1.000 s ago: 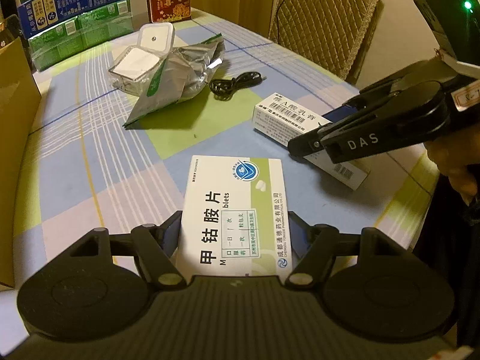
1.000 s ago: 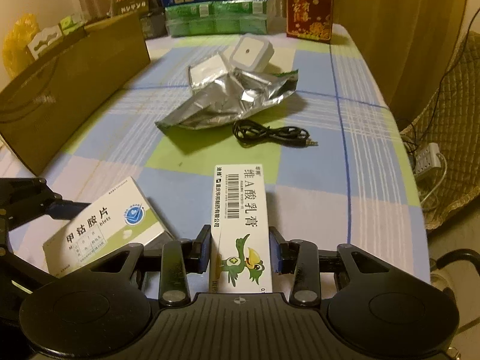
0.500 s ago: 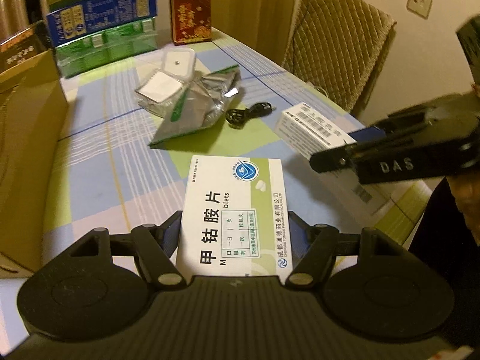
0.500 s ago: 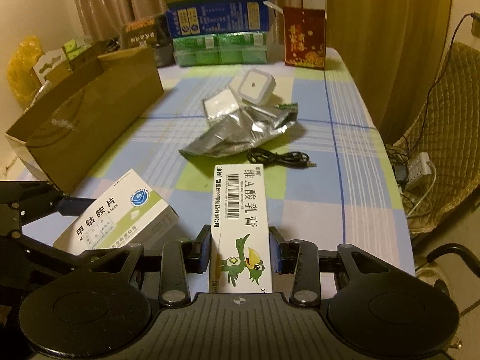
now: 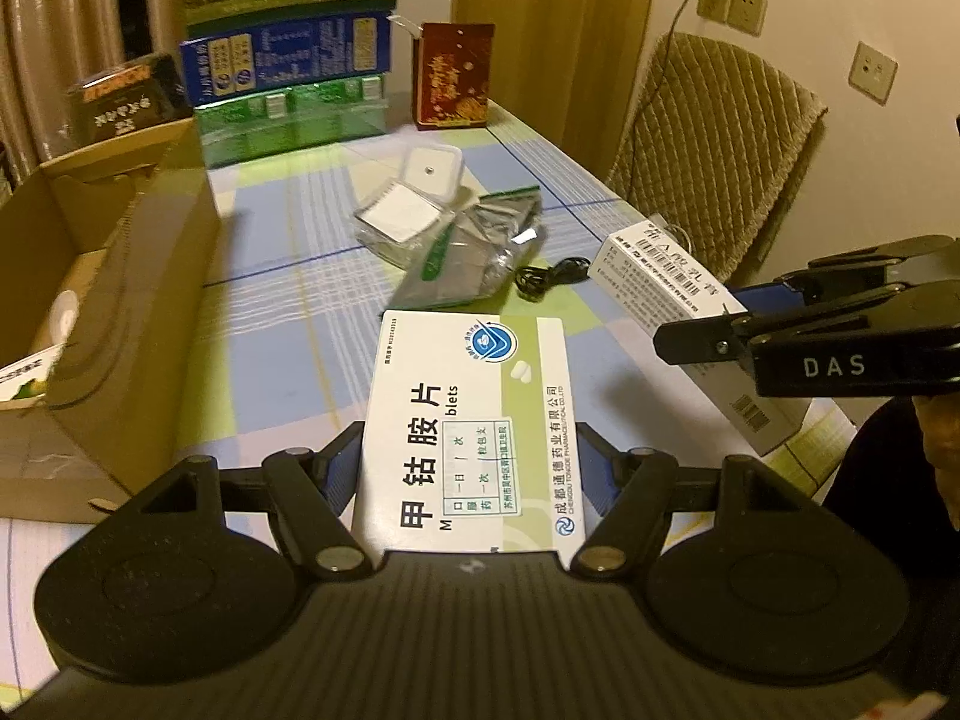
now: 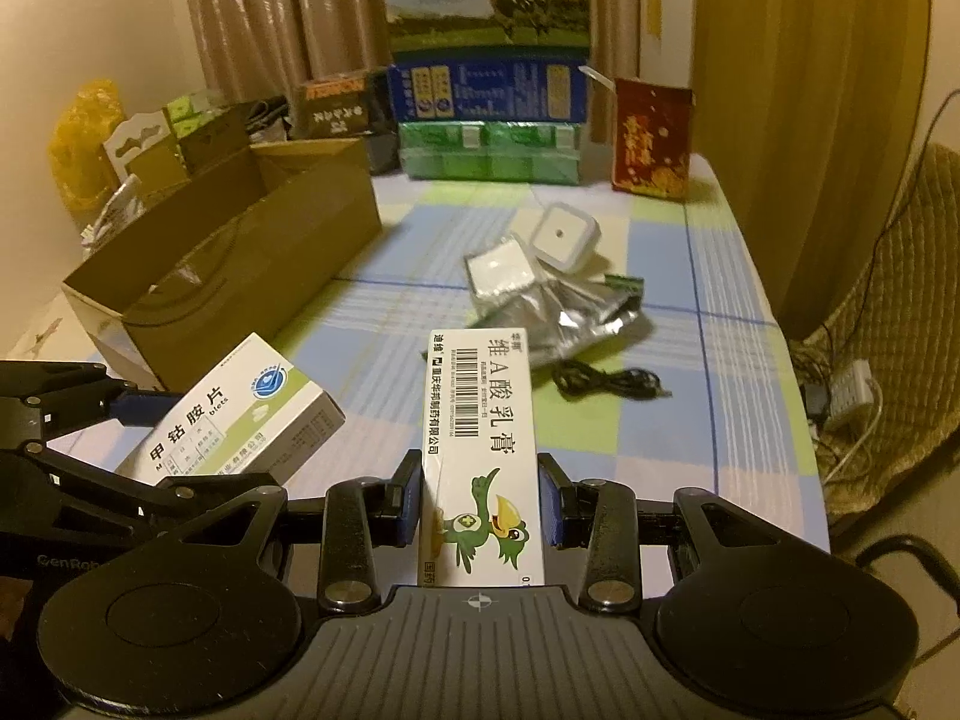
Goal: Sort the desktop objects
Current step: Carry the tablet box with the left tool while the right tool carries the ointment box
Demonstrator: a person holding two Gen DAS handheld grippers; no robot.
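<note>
Both tongs (image 5: pixel 468 474) (image 6: pixel 480 507) risen, two medicine boxes (image 5: pixel 474 420) (image 6: pixel 486 450) (one each)

Both views are taken from above, angled down along the jaws; the checked pastel surface (image 5: pixel 288 324) (image 6: pixel 708 420) and crumpled silver foil pouch (image 5: pixel 474 264) (image 6: pixel 576 318) at mid-frame are shared.

Quilted chair (image 5: pixel 714 144) beside table; wall sockets (image 5: pixel 873 69); curtains (image 6: pixel 264 18).

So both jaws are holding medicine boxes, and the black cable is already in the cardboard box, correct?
Not quite. The black cable lies on the tablecloth beside the foil pouch, outside the cardboard box; the right wrist view shows it. Both grippers do hold medicine boxes.
</note>
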